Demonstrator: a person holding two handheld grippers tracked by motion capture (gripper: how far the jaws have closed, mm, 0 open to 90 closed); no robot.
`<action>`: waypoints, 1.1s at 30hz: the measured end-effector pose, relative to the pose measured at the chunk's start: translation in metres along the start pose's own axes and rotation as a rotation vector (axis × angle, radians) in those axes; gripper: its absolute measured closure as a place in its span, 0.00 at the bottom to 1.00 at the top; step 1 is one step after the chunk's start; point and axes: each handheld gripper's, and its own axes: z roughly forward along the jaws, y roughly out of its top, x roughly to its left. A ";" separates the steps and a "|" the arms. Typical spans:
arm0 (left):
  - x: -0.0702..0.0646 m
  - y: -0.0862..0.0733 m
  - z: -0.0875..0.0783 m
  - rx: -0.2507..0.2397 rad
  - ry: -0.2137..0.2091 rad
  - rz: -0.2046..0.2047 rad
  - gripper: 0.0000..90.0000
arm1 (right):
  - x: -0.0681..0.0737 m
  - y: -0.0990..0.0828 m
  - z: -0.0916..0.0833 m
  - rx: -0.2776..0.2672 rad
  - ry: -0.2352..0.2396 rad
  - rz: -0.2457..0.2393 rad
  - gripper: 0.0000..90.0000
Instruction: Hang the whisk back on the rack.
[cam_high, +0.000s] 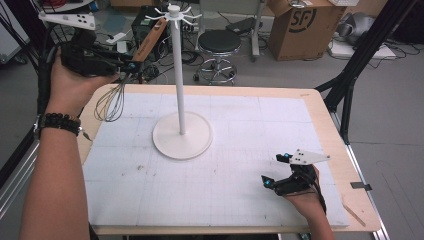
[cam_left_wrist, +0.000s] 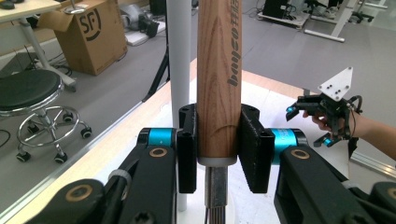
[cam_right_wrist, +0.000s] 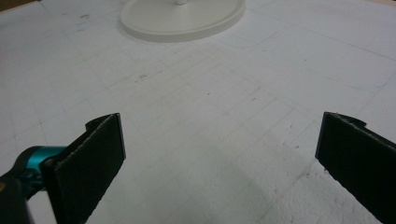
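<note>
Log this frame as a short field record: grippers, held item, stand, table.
left gripper: shut on the whisk's wooden handle, raised near the stand's top
whisk: wire head hanging down-left, handle angled up toward the hooks
right gripper: open, holding nothing, low over the mat near the right front
stand: white pole on a round base, upright mid-table, hooks at the top bare
table: wooden, covered by a white gridded mat
hung yet: no
</note>
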 end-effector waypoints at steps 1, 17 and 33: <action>0.000 -0.001 0.002 0.000 0.000 -0.002 0.79 | 0.000 0.000 0.000 0.001 0.001 0.000 0.00; -0.001 -0.007 0.038 0.044 0.011 -0.012 0.79 | 0.001 0.000 0.000 0.004 -0.001 -0.005 0.00; -0.005 -0.015 0.042 -0.017 0.034 -0.050 0.54 | -0.001 -0.001 -0.004 -0.014 -0.007 -0.007 0.00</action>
